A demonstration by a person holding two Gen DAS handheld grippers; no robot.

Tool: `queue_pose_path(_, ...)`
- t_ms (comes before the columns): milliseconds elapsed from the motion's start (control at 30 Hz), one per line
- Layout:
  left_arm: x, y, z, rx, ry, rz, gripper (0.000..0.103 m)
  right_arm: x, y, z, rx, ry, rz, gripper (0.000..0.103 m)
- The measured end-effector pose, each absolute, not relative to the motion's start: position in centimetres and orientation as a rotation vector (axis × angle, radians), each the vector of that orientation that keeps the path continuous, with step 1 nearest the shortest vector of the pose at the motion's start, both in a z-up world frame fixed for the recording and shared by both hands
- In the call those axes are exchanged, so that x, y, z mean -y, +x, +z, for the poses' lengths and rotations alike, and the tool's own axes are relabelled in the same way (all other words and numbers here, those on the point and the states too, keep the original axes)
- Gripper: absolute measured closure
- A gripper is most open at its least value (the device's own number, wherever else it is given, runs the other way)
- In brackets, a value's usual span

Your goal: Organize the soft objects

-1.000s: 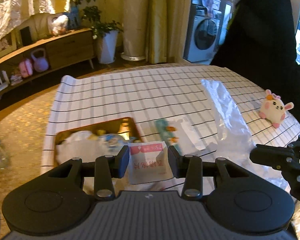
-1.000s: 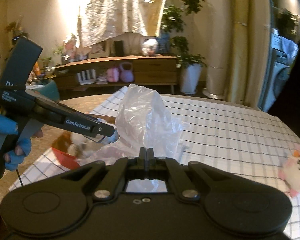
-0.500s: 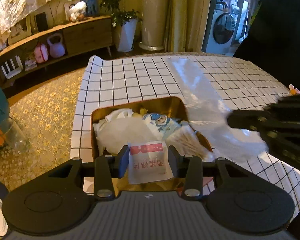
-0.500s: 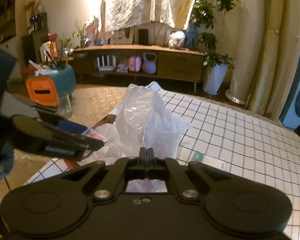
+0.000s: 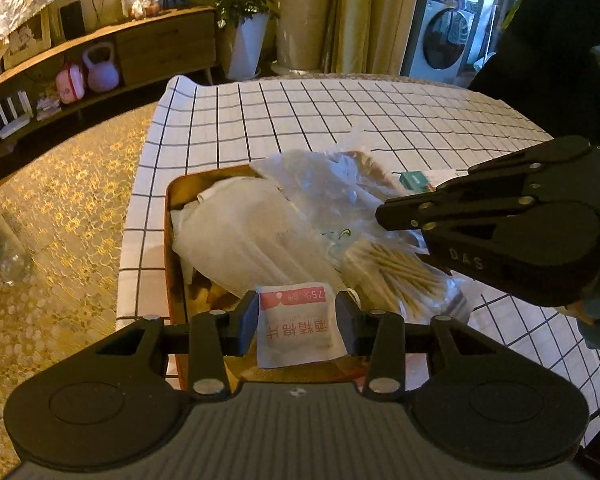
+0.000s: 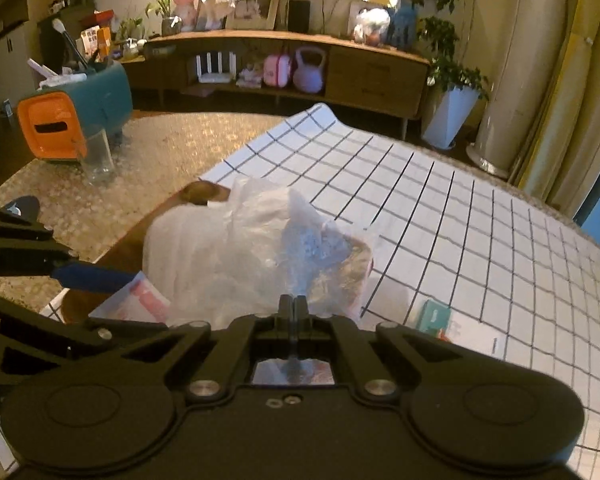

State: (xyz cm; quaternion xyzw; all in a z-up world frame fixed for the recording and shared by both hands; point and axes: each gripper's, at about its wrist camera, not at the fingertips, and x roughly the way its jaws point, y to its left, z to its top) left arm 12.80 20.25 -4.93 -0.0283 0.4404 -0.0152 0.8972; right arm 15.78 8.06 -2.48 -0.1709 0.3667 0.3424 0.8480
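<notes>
- I am holding a small white sachet (image 5: 298,326) with a red band in my left claw (image 5: 296,322), its jaws partway open and pressing on the sachet's two side edges, hanging it over the near end of the wooden tray (image 5: 172,216).
- I am pinching a clear plastic bag (image 6: 284,248) in my right claw (image 6: 294,312), jaws fully closed on its thin film; the bag is draping over the tray's contents.
- I am judging that the sachet could slip: it is limp and caught only by its edges, so any tilt or loosening before it is over the tray could be dropping it onto the checked cloth (image 5: 340,112) instead.
- I am also judging that the bag is the bigger risk: the film is covering much of the tray, so it could be blocking the spot where the sachet should land, or dragging light things out if I am pulling it sideways.
- The two claws are working close together over the tray, so I am watching for them knocking into each other.
- The tray is sitting on the surface near the cloth's edge and is holding a white soft bundle (image 5: 240,236), a packet of cotton swabs (image 5: 392,272) and the bag's loose end; what is lying underneath I cannot tell.
- A teal-and-white packet (image 6: 432,314) is lying on the cloth just beside the tray, outside it.
</notes>
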Motion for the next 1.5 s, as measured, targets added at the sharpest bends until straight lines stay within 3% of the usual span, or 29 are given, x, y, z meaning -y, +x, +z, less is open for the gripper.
queue_pose_path(500,-20.8,13.7,-6.7,-0.958,-0.110,-0.034,0.061,-8.6,16.4,-4.2,-0.833,-0.348,0.721,0.102)
queue_pose_path(600,-20.8,13.6,-6.5,-0.953,-0.119,-0.032,0.060,-8.2,16.5,-3.9,-0.832,-0.327,0.709,0.092)
queue_pose_path(733,-21.0,13.2,-6.0,-0.936,-0.133,-0.012,0.048,-7.3,16.4,-3.3,-0.834,-0.302,0.709,0.084)
queue_pose_path(933,-21.2,12.5,-5.0,-0.911,-0.145,0.005,0.042,-6.6,15.8,-1.9,-0.801,-0.264,0.727,0.067)
queue_pose_path(1500,-18.9,8.4,0.4,-0.758,-0.105,0.040,0.038,-0.4,10.2,3.6,-0.672,-0.162,0.768,0.057)
